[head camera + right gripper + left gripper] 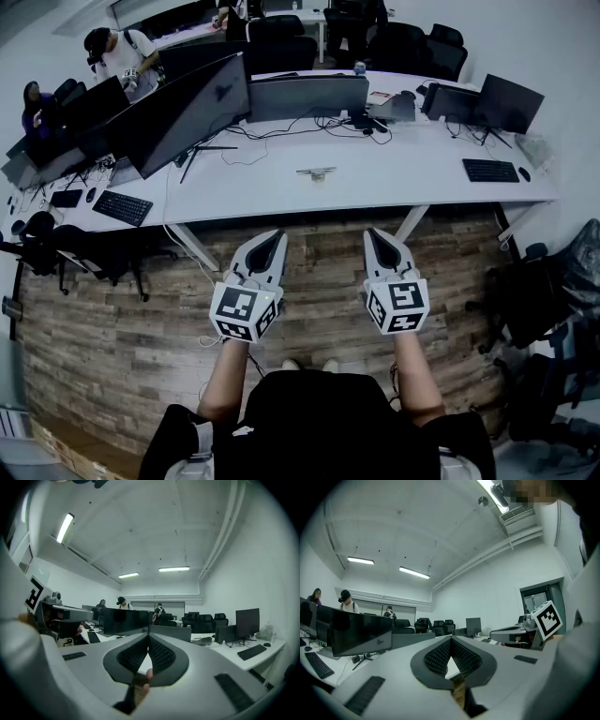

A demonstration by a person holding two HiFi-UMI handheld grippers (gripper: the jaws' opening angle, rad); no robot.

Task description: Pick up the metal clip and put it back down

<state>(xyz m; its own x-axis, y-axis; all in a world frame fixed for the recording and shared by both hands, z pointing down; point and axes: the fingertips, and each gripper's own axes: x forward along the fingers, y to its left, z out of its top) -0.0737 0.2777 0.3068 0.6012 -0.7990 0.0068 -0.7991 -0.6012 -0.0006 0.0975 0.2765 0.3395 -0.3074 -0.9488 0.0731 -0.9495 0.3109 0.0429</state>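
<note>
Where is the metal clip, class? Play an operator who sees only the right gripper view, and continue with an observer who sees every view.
Observer: The metal clip lies on the white desk, ahead, between the two grippers' lines.
Operator: Is my gripper over the desk?
Observer: No, the right gripper is short of its edge, over wooden floor.
Operator: And the other one?
Observer: The left gripper is beside it, shut and empty.
</note>
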